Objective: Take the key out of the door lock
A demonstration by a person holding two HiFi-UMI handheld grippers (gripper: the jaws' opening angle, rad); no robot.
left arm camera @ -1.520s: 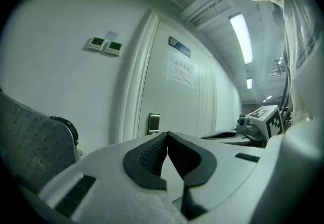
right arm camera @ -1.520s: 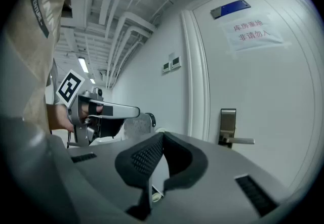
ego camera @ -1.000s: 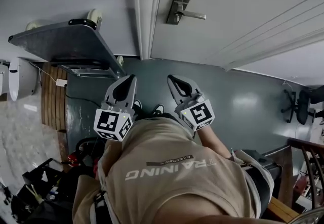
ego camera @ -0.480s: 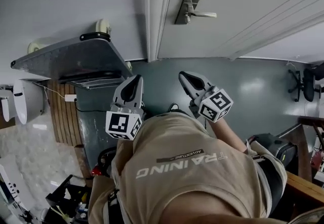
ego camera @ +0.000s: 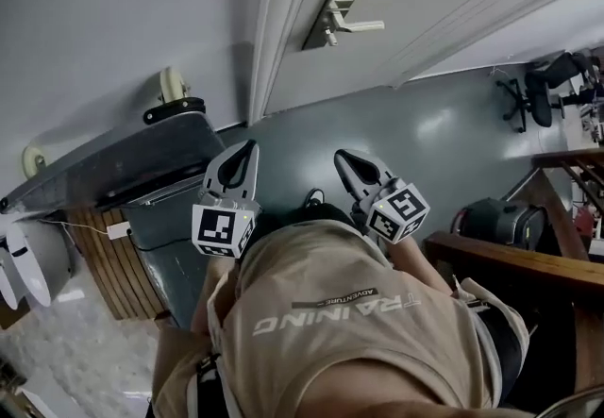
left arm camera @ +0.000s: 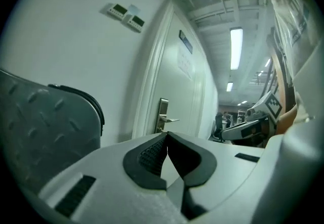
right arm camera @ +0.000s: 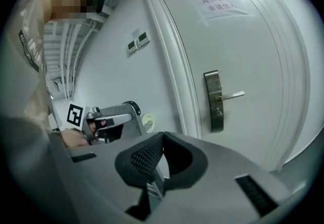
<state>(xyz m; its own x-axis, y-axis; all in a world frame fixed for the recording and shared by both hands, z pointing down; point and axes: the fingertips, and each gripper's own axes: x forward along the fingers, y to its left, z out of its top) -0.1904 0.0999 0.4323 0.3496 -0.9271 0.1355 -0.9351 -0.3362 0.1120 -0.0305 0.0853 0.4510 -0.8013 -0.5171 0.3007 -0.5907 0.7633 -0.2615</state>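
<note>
Left gripper and right gripper I hold with jaws pressed together, empty; door lock at twelve o'clock, well apart.

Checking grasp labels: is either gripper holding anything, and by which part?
Nothing held. Left gripper and right gripper both have jaws shut tip to tip, empty, short of the door lock.

Ceiling tube lights are lighting the room evenly, cool and dimmish. Floor is showing soft glare. Both gripper views are bending hard at edges, black vignette ringing them; closest foreground is going soft.
</note>
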